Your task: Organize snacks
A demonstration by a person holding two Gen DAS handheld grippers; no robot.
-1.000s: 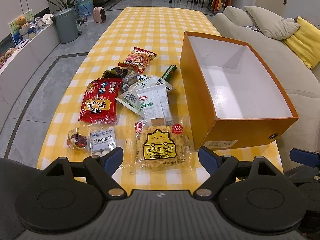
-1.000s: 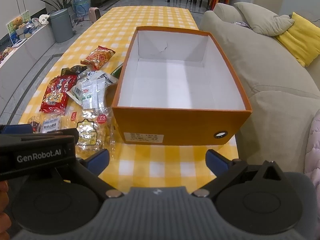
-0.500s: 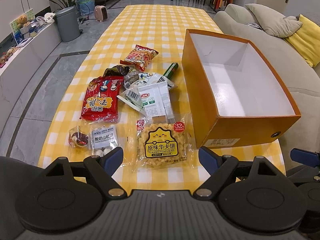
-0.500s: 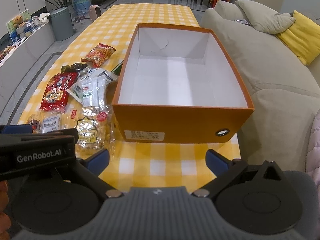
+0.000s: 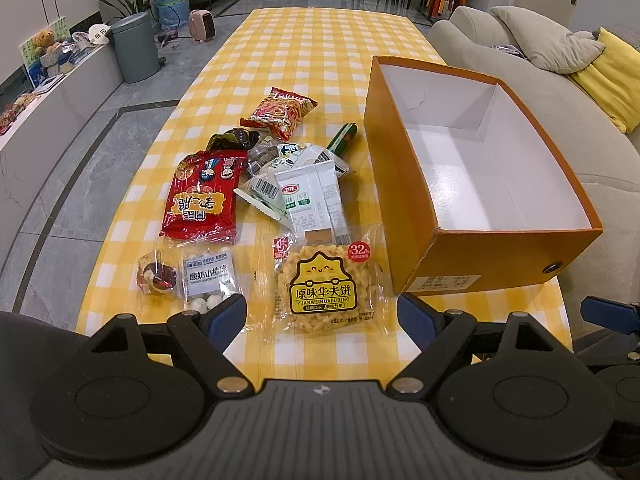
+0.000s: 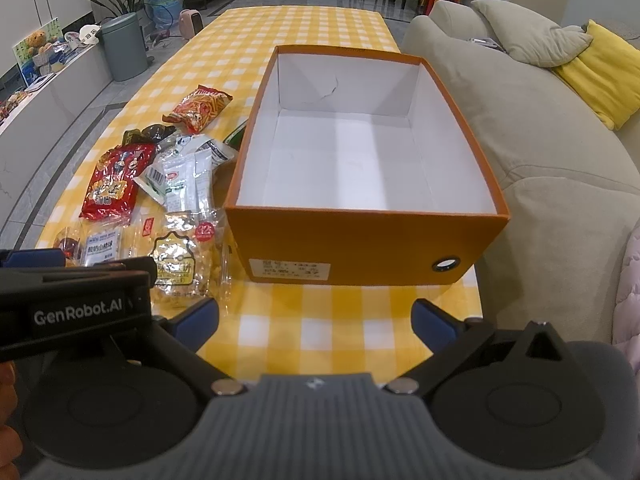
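Note:
An empty orange box (image 5: 472, 248) (image 6: 360, 248) with a white inside stands on the yellow checked table. Left of it lies a heap of snacks: a yellow waffle-cake pack (image 5: 324, 288) (image 6: 180, 264) nearest me, a clear pack of white balls (image 5: 208, 276), a red bag (image 5: 202, 200) (image 6: 116, 186), white sachets (image 5: 310, 196), an orange chips bag (image 5: 280, 112) (image 6: 200, 108). My left gripper (image 5: 322, 320) is open and empty, above the table edge before the waffle pack. My right gripper (image 6: 316, 322) is open and empty, in front of the box.
A grey sofa (image 6: 540, 152) with yellow cushions (image 5: 608, 76) runs along the right of the table. A grey bin (image 5: 134, 46) and a low shelf stand on the floor at the left. The left gripper's body (image 6: 76, 300) shows at the left of the right wrist view.
Both grippers have drawn back and risen slightly, so the snacks and the box sit a little farther off. Nothing on the table has moved.

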